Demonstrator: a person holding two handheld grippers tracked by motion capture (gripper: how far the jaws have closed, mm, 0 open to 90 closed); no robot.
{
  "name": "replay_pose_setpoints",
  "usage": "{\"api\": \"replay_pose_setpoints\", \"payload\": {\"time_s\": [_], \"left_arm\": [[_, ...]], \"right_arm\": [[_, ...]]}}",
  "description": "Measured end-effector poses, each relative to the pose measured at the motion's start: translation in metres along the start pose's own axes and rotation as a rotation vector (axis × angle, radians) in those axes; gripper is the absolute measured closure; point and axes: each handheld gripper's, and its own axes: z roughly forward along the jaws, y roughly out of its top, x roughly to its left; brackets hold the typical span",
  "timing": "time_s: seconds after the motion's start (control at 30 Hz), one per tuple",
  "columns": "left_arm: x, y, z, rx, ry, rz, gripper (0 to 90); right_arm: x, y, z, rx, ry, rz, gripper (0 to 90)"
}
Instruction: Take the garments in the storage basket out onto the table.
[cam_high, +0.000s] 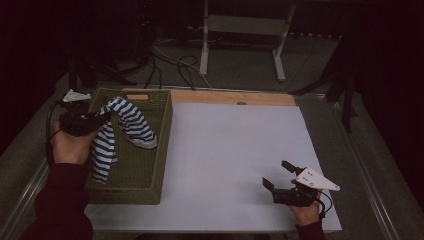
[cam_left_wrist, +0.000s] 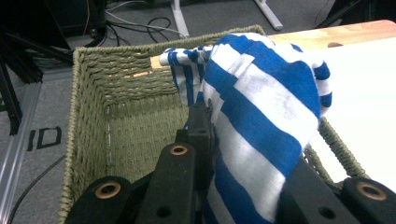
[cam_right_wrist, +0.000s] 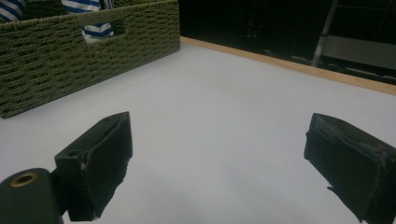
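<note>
Striped cloth (cam_high: 121, 125) hung over the woven basket (cam_high: 150, 172), pinched in my left gripper (cam_high: 95, 119); my right gripper (cam_high: 280, 175) stood wide, empty.

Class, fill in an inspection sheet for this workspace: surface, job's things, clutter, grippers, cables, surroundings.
Surface: white table top, wooden strip along its far edge.
Job's things: striped cloth draped over the green woven basket, partly hanging inside.
Clutter: nothing seen.
Grippers: left gripper shut on the striped cloth above the basket; right gripper open, holding nothing, over the table top.
Cables: black cables on the floor beyond the table.
Surroundings: dark room, grey metal stand behind.
</note>
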Motion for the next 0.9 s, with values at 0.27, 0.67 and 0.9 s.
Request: {"api": "replay_pose_setpoints", "payload": {"time_s": [0.27,0.67,0.9], "left_arm": [[-0.0009,0.0006,0.0005,0.005,-0.004,0.003,81.3],[-0.0018,0.0008,0.0028,0.013,-0.008,0.006,81.3],[-0.0023,0.0003,0.0046,0.019,-0.008,0.009,81.3]], "right_arm": [[-0.0002,0.0,-0.0002,0.001,0.0,0.0,7.6],[-0.0002,-0.0001,0.0,0.001,0.0,-0.002,7.6],[-0.0001,0.0,-0.0001,0.0,0.0,-0.001,7.6]]}}
